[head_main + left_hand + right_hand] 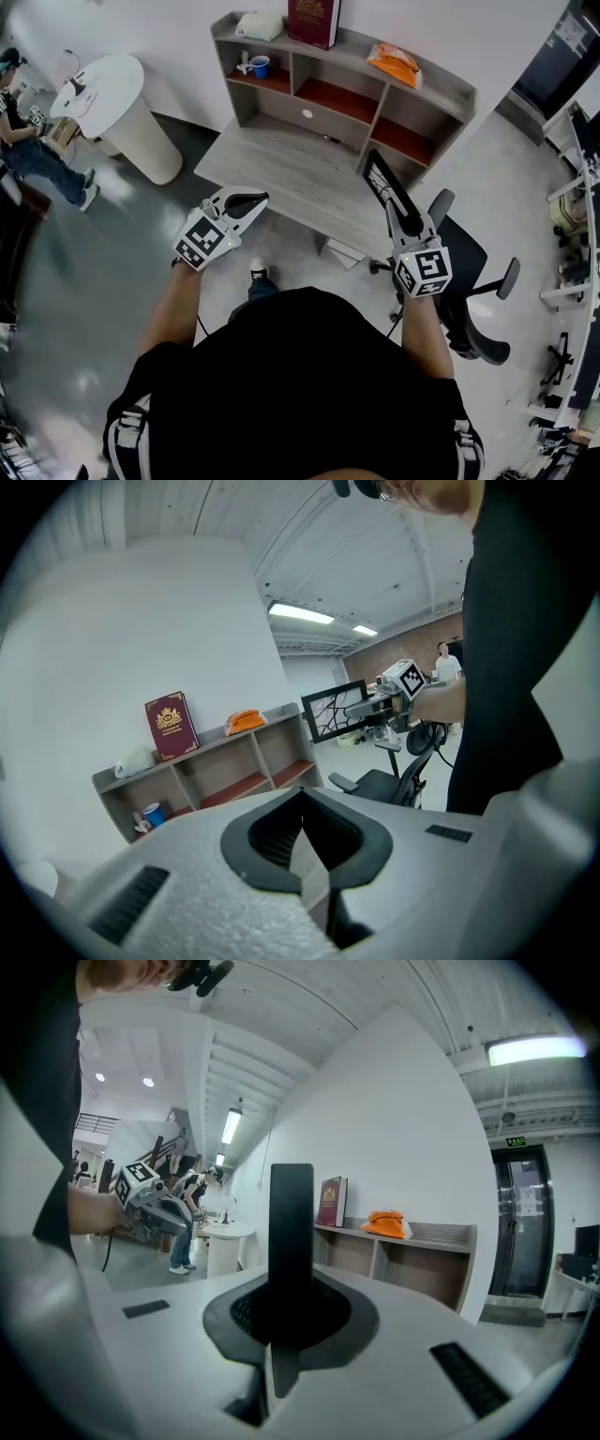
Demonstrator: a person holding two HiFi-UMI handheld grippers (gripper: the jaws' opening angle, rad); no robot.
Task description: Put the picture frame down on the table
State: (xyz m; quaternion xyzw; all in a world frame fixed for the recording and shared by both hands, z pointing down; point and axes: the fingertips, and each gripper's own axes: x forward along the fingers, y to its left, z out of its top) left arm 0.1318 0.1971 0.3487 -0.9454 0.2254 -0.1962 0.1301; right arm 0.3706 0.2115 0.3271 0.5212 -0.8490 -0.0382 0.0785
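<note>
Right claw (405,220) was clamped on the picture frame (380,173), both jaws pinching its lower edge. Frame was thin, flat and black, one of it only, held up in the air by the right end of the desk (281,169), not resting on it, chair (469,272) just to its right. From the right gripper view the frame (292,1232) showed edge-on, a dark upright strip rising out of the claw (286,1335). From the left gripper view you could see its face (334,710): white pic w/ black branchy lines, no text I could read.

Left claw (251,202) had its jaws together w/ nothing in them, hovering over the near left edge of the desk. Its own view showed the claw (300,832) w/ dark ribbed pads meeting at a seam. Both claws were grey-white plastic, each w/ a cube of black & white square markers.

Desk was grey wood-look w/ a shelf unit on the far side, reddish shelf boards inside. On top of it: 1 maroon book (314,19) w/ a gold crest (lettering too small to read), 1 orange crumpled thing (394,61), 1 white lumpy thing (258,25). 1 blue cup (260,66) sat in the upper left cubby. Chair was black, on wheels. Far left stood 1 round white table (112,108) w/ a person (28,141) seated beside it.
</note>
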